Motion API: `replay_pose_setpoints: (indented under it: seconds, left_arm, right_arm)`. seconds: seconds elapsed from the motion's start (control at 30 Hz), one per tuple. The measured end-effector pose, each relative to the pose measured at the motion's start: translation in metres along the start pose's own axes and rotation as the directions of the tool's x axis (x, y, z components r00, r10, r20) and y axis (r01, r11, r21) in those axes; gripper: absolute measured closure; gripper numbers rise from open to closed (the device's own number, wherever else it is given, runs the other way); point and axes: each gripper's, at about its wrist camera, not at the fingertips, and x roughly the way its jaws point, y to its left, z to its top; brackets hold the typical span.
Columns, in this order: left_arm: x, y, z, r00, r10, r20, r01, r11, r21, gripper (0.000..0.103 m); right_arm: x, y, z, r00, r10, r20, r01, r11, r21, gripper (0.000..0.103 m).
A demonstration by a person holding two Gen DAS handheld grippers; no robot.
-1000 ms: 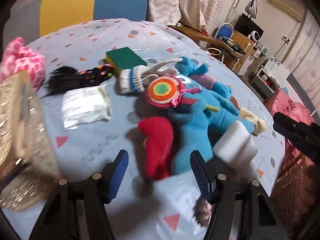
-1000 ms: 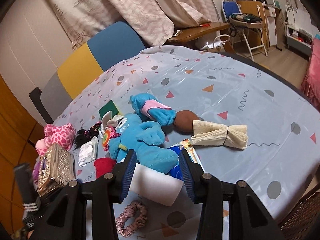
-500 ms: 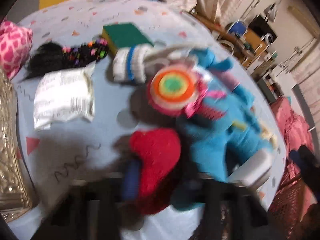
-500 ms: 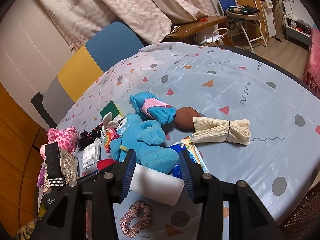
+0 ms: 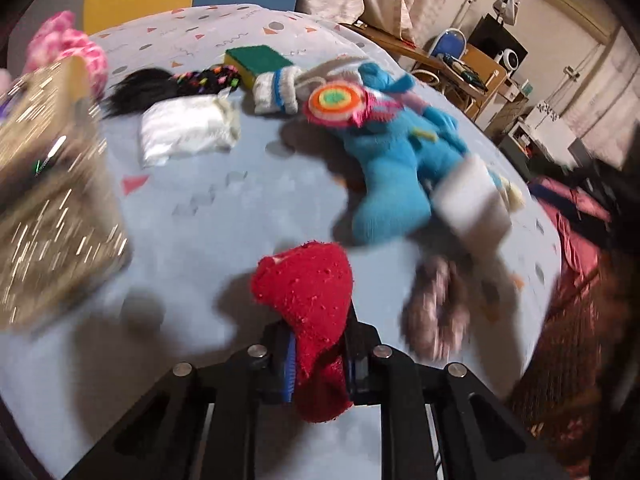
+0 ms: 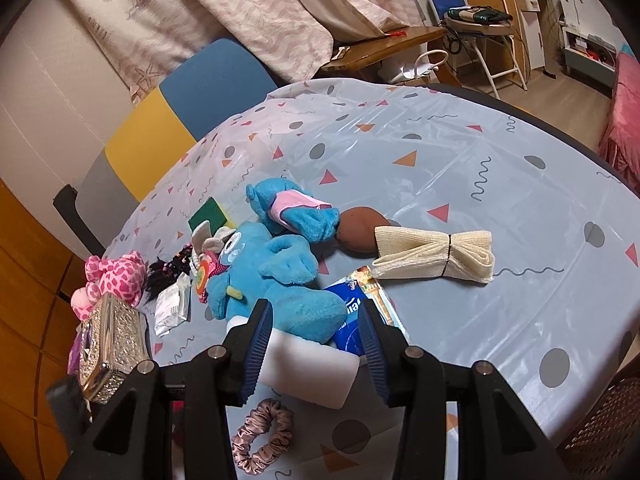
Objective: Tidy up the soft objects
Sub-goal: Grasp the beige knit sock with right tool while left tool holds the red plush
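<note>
Left tongs [image 5: 318, 356] are clenched on a red fuzzy sock [image 5: 310, 300]; the pads press its lower part from both sides, and its upper end stands free just above the table [image 6: 460, 168] near the front edge. Right tongs [image 6: 316, 344] grasp a white foam block [image 6: 308, 372] between the blue pads, the block lying crosswise at the table's front edge. A pink satin scrunchie [image 6: 260, 432] lies on the table directly in front of the block, nearest the front edge. Beyond the block lies a blue plush toy [image 6: 276, 276], with a blue packet [image 6: 356, 320] partly under it. A round orange-and-green felt disc [image 5: 336, 104] lies against the toy's head. A cream cloth bundle [image 6: 432, 256] tied at its middle lies beside a brown oval object [image 6: 360, 228] toward the table's centre. Toward the left edge: a white wipes packet [image 5: 188, 128], a black hairpiece [image 5: 136, 88], a green sponge [image 5: 256, 60], a pink spotted plush [image 6: 114, 280] and a glittery gold box [image 6: 112, 340]. The left wrist view is motion-blurred at its margins.
</note>
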Motion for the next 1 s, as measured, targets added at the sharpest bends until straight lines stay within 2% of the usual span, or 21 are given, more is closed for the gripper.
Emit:
replay_pose_setpoints:
  seconds: [0.13,0.27,0.4,0.5,0.63,0.7,0.73,0.77,0.83,0.87,0.9,0.97,1.0]
  left_arm:
    - [-0.019,0.016,-0.039,1.000,0.028,0.002,-0.028,1.000,-0.012,0.085]
    - [-0.032,0.033,-0.055,0.999,0.024,0.038,-0.022,0.999,-0.040,0.085]
    - [-0.033,0.043,-0.057,0.999,-0.005,0.047,0.009,0.998,-0.067,0.085]
    - [-0.035,0.044,-0.060,0.998,-0.012,0.062,0.016,0.997,-0.072,0.085]
    - [-0.033,0.046,-0.059,0.997,-0.032,0.074,0.038,0.996,-0.078,0.085]
    - [-0.034,0.048,-0.059,0.996,-0.043,0.079,0.050,0.995,-0.089,0.085]
    - [-0.034,0.049,-0.060,0.995,-0.049,0.082,0.057,0.994,-0.095,0.085]
    - [-0.034,0.050,-0.060,0.995,-0.054,0.084,0.062,0.993,-0.098,0.085]
    - [-0.034,0.051,-0.062,0.994,-0.061,0.090,0.071,0.992,-0.102,0.085]
    - [-0.034,0.051,-0.062,0.994,-0.063,0.093,0.073,0.992,-0.104,0.085]
    - [-0.034,0.051,-0.062,0.994,-0.064,0.094,0.073,0.992,-0.104,0.085]
    - [-0.033,0.051,-0.063,0.993,-0.063,0.097,0.073,0.992,-0.101,0.085]
    - [-0.034,0.052,-0.064,0.993,-0.063,0.098,0.073,0.992,-0.102,0.085]
  right_arm:
    - [0.003,0.008,-0.003,1.000,0.005,-0.020,-0.006,0.999,-0.042,0.058]
    - [0.012,0.039,-0.010,0.993,0.078,-0.092,-0.093,0.981,-0.173,0.058]
    - [0.027,0.093,-0.008,0.975,0.122,-0.183,-0.180,0.922,-0.342,0.058]
    - [0.048,0.143,0.005,0.965,0.116,-0.234,-0.219,0.849,-0.481,0.058]
    - [0.091,0.203,0.027,0.965,-0.005,-0.262,-0.177,0.726,-0.665,0.057]
    - [0.116,0.223,0.036,0.957,-0.075,-0.280,-0.158,0.674,-0.721,0.046]
    - [0.128,0.230,0.040,0.950,-0.105,-0.295,-0.159,0.651,-0.742,0.038]
    - [0.137,0.233,0.042,0.945,-0.127,-0.302,-0.156,0.636,-0.756,0.037]
    - [0.162,0.241,0.044,0.929,-0.203,-0.311,-0.136,0.591,-0.795,0.037]
    - [0.178,0.245,0.042,0.918,-0.261,-0.298,-0.111,0.553,-0.826,0.037]
    - [0.186,0.244,0.042,0.912,-0.287,-0.292,-0.102,0.532,-0.841,0.037]
    - [0.212,0.246,0.036,0.880,-0.361,-0.307,-0.102,0.490,-0.866,0.037]
    - [0.217,0.244,0.034,0.875,-0.383,-0.297,-0.089,0.477,-0.874,0.037]
